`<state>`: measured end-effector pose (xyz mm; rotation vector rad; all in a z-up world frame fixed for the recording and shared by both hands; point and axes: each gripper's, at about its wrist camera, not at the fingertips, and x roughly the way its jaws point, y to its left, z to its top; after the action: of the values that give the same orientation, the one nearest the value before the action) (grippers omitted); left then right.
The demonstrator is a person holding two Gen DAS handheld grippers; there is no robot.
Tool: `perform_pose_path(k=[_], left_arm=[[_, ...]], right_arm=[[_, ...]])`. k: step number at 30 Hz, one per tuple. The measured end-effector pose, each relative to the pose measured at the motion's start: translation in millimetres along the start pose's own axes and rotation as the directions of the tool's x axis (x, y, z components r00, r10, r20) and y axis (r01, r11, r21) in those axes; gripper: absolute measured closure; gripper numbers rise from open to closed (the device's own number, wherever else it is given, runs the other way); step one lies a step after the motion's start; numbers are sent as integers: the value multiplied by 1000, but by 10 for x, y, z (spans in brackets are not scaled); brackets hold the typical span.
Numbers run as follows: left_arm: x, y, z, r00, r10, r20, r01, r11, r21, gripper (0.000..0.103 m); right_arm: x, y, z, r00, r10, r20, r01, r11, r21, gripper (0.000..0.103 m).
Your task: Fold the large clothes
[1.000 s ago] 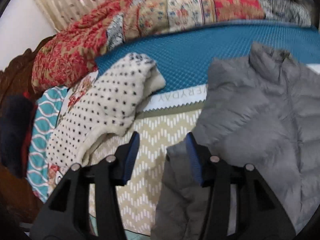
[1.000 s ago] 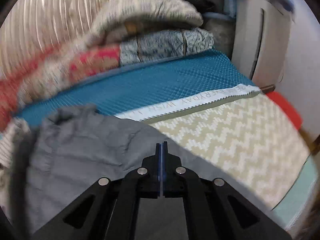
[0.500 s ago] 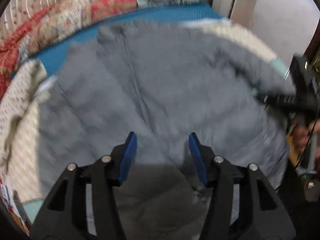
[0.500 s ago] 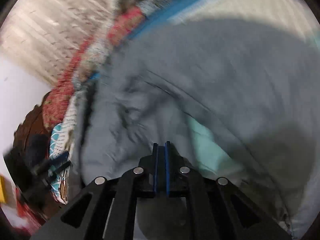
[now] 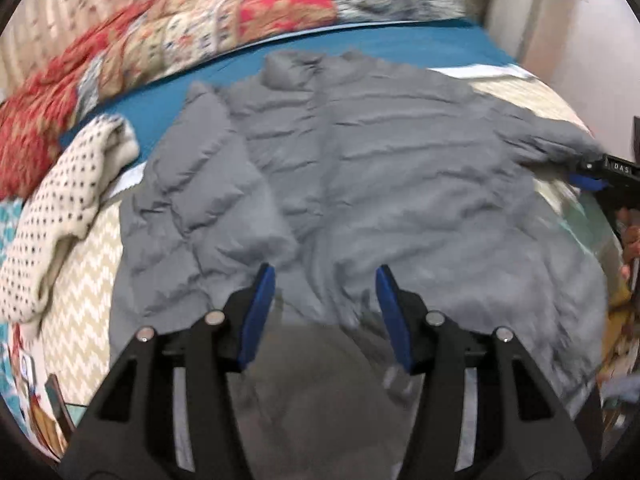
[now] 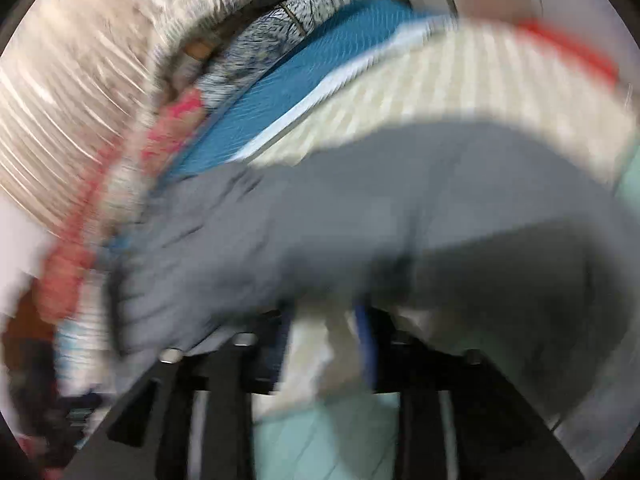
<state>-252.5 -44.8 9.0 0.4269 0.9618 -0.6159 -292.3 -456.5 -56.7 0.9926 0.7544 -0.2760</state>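
On the bed, a cream zigzag blanket (image 5: 76,292) covers the near part and a blue mat (image 5: 400,44) lies behind it. A big grey puffer jacket (image 5: 380,160) is spread out flat across both, with its collar at the far side on the blue mat and its bottom edge on the near side. One sleeve is folded in on the left, and the other sleeve sticks out to the right. A pile of red and patchwork quilts (image 5: 168,44) is stacked along the back. A white sweater with black dots (image 5: 68,200) lies bunched up just left of the jacket. The left gripper (image 5: 324,276) hangs over the bottom part of the jacket; its blue pads stand apart and pinch nothing. The right gripper (image 6: 324,320) is at the end of the sleeve that sticks out. Its jaws have just been moving and now stand apart, with only pale bedding showing between them. The grey sleeve lies just past its tips, but the picture is too blurry to tell if they touch it.
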Motion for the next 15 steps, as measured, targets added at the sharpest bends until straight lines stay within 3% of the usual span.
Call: perform_pose_path(k=[2,5,7,9,12,15], left_arm=[[-8,-79,-230,1000,-7,-12,8,998,65,51],[97,-243,-527,998,19,-63,-8,987,159,49],[213,-239,-679,994,50,-98,-33,984,173,49],[309,-187,-747,989,90,-117,-71,985,156,49],[333,55,-801,980,140,-140,-128,987,92,49],[202,431,-816,978,166,-128,-169,986,-12,52]], right_arm=[[-154,-117,-256,997,74,-3,-74,996,50,45],[-480,-303,-545,987,147,61,-153,981,120,47],[-629,-476,-591,985,129,118,-149,972,183,48],[-665,-665,-562,976,158,153,-193,947,257,48],[-705,-896,-421,941,198,274,-292,885,363,48],[-871,-1088,-288,910,94,404,-275,866,417,48]])
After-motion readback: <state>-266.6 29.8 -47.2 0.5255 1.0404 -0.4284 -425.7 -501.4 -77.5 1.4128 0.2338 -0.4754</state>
